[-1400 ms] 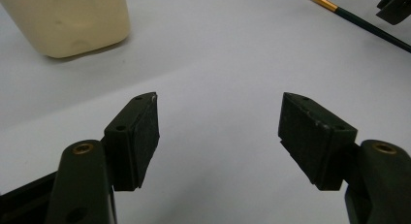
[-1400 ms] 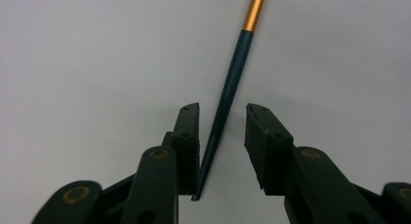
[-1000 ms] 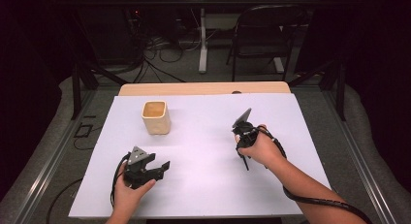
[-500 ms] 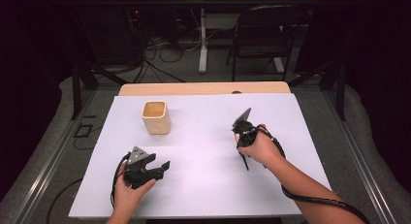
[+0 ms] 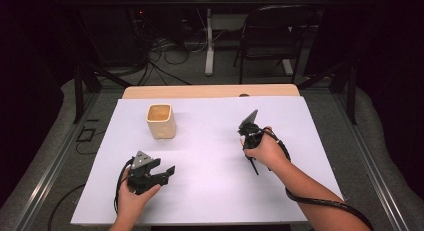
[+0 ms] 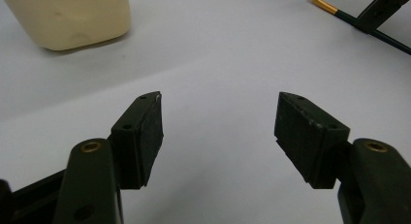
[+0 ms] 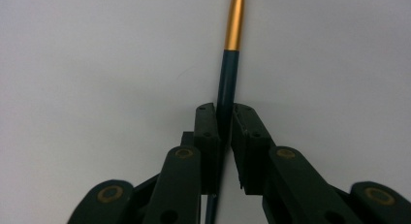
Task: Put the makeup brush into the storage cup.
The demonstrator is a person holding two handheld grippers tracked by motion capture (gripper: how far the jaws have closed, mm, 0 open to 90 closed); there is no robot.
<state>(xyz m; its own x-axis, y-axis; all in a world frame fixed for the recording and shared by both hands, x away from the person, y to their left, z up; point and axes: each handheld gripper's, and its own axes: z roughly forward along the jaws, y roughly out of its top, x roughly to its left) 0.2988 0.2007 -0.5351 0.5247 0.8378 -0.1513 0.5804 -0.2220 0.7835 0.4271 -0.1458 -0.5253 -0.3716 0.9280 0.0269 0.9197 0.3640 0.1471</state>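
Cream cup point(image 5: 161, 121) stands far-left on the white worktop point(image 5: 210, 141); the left hand-held gripper point(image 5: 159, 175) rests released; the right hand-held gripper point(image 7: 222, 120) pinches a dark, gold-banded brush point(image 7: 228, 83) low over the sheet, a thin, narrow grip from which it might swivel or slip

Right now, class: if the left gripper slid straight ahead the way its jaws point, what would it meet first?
Probably nothing: the left gripper points at bare white table. The cream cup lies off to one side, the held brush to the other.
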